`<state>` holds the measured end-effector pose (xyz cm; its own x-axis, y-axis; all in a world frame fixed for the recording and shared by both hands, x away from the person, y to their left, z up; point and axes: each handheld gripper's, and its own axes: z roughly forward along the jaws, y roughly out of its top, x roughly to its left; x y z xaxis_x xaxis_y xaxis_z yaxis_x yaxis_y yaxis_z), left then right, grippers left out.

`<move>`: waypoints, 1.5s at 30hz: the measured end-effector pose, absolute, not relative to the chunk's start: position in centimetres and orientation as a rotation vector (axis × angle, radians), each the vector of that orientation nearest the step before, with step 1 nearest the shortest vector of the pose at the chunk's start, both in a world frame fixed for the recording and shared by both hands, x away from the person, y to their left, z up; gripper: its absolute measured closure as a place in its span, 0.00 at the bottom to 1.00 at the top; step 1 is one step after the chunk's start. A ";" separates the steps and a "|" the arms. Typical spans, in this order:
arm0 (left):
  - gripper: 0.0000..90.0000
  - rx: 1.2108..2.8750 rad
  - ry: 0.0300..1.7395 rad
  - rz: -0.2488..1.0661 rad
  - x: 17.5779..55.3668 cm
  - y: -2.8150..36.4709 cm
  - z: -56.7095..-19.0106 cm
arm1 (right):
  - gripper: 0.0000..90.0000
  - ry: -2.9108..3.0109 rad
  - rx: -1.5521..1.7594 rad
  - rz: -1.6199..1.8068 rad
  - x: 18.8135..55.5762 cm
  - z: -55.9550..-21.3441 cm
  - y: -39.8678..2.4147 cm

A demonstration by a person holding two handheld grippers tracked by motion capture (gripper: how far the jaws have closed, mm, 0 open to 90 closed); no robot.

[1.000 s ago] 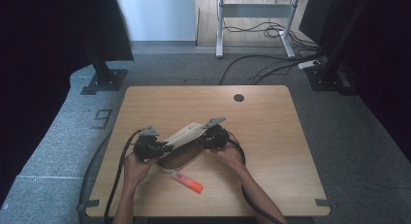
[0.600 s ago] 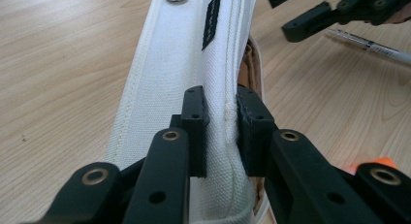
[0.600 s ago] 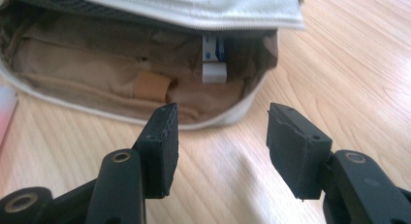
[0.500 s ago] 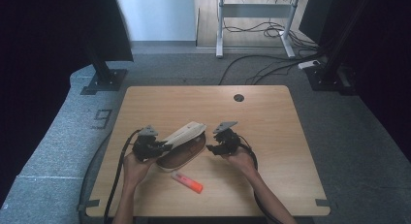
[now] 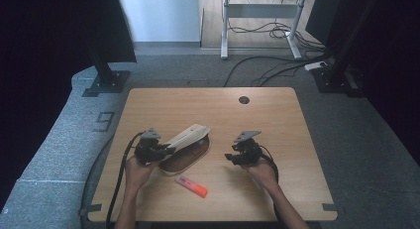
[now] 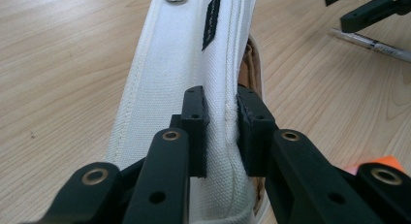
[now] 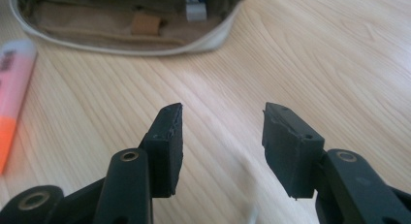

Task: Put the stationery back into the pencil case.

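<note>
1. Nearest the person, an orange and pink marker (image 5: 191, 186) lies flat on the wooden table (image 5: 277, 120), just in front of the pouch.
2. To its right, the right gripper (image 5: 232, 158) hovers over bare wood with its jaws spread and nothing between them; it stands well apart from the pouch.
3. On the left, the left gripper (image 5: 166, 150) has its jaws pressed onto the cream flap (image 6: 194, 54) of the pouch (image 5: 185, 149), lifting it.
4. The pouch sits left of the table's middle, its brown inside (image 7: 121, 15) open to view.
5. A pen (image 6: 373, 42) lies on the wood to the pouch's right in the left gripper view.
6. At the far edge sits a round cable hole (image 5: 243, 99).
</note>
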<state>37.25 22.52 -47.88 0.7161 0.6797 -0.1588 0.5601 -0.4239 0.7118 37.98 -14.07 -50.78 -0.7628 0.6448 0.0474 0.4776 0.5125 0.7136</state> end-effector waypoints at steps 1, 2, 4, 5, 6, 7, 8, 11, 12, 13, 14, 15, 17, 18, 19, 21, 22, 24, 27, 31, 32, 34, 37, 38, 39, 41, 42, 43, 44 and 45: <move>0.84 2.137 0.938 0.195 37.2 22.5 -47.9 | 0.54 2.522 0.963 1.085 37.8 -50.8 -14.4; 0.84 2.138 0.936 0.195 37.2 22.5 -47.9 | 0.53 2.521 0.971 1.078 37.6 -50.8 -14.8; 0.84 2.140 0.935 0.194 37.2 22.5 -47.9 | 0.52 2.519 0.989 1.072 37.2 -51.0 -15.5; 0.84 2.140 0.934 0.194 37.2 22.5 -47.9 | 0.52 2.523 1.002 1.070 36.9 -51.1 -15.9; 0.84 2.141 0.934 0.194 37.2 22.5 -47.9 | 0.52 2.526 1.006 1.070 36.7 -51.2 -16.2; 0.84 2.141 0.934 0.193 37.2 22.5 -47.9 | 0.52 2.525 1.014 1.063 36.4 -51.3 -16.5; 0.84 2.141 0.934 0.194 37.2 22.5 -47.9 | 0.52 2.521 1.019 1.057 36.2 -51.3 -16.8; 0.84 2.142 0.934 0.194 37.2 22.5 -47.9 | 0.53 2.517 1.035 1.062 35.3 -51.4 -17.8; 0.84 2.143 0.933 0.194 37.2 22.5 -47.9 | 0.54 2.515 1.041 1.063 35.1 -51.4 -18.0; 0.84 2.143 0.933 0.194 37.3 22.5 -47.9 | 0.55 2.518 1.050 1.060 34.8 -51.5 -18.3; 0.84 2.143 0.933 0.193 37.3 22.5 -47.9 | 0.56 2.517 1.049 1.057 34.5 -51.6 -18.6; 0.84 2.144 0.932 0.193 37.2 22.5 -47.9 | 0.57 2.518 1.061 1.055 34.3 -51.7 -18.9; 0.84 2.147 0.932 0.196 37.2 22.4 -47.9 | 0.59 2.516 1.070 1.058 33.8 -51.9 -19.4; 0.84 2.148 0.932 0.195 37.2 22.4 -47.9 | 0.60 2.517 1.072 1.059 33.6 -51.9 -19.5; 0.84 2.148 0.932 0.193 37.2 22.4 -47.9 | 0.61 2.518 1.075 1.061 33.4 -52.0 -19.7; 0.84 2.149 0.931 0.193 37.2 22.4 -47.9 | 0.63 2.518 1.069 1.064 32.9 -52.1 -20.0; 0.84 2.149 0.931 0.194 37.2 22.4 -47.9 | 0.64 2.516 1.072 1.068 32.7 -52.1 -20.0; 0.84 2.150 0.932 0.195 37.2 22.3 -47.9 | 0.65 2.517 1.076 1.071 32.3 -52.2 -20.3; 0.84 2.151 0.931 0.196 37.2 22.3 -47.9 | 0.67 2.523 1.079 1.057 31.8 -52.4 -20.5; 0.84 2.150 0.932 0.193 37.2 22.4 -47.9 | 0.68 2.530 1.074 1.047 31.2 -52.6 -20.6; 0.84 2.150 0.932 0.193 37.2 22.4 -47.9 | 0.69 2.529 1.071 1.042 31.0 -52.7 -20.7; 0.84 2.149 0.933 0.192 37.2 22.4 -47.9 | 0.70 2.530 1.079 1.032 30.7 -52.8 -20.8; 0.84 2.150 0.933 0.193 37.2 22.3 -47.9 | 0.72 2.537 1.084 1.025 30.4 -53.0 -21.1; 0.84 2.150 0.933 0.193 37.2 22.3 -47.9 | 0.73 2.540 1.091 1.017 30.2 -53.1 -21.1; 0.84 2.151 0.932 0.193 37.2 22.3 -47.9 | 0.73 2.541 1.086 1.014 30.2 -53.2 -21.1; 0.84 2.152 0.932 0.194 37.2 22.3 -47.9 | 0.74 2.545 1.087 0.998 30.0 -53.4 -21.1; 0.84 2.152 0.931 0.194 37.2 22.3 -47.9 | 0.75 2.544 1.090 0.994 30.0 -53.5 -21.1; 0.84 2.153 0.931 0.194 37.2 22.3 -47.9 | 0.76 2.548 1.086 0.987 30.0 -53.6 -21.1; 0.84 2.154 0.929 0.194 37.2 22.3 -47.9 | 0.77 2.547 1.086 0.986 29.9 -53.6 -21.0; 0.84 2.154 0.929 0.195 37.2 22.3 -47.9 | 0.78 2.546 1.079 0.985 29.8 -53.7 -21.0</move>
<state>37.16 22.28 -47.89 0.7228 0.6744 -0.1505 0.5573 -0.4402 0.7040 29.82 -20.99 -53.65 -0.7114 0.6997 0.0659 0.5618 0.5099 0.6514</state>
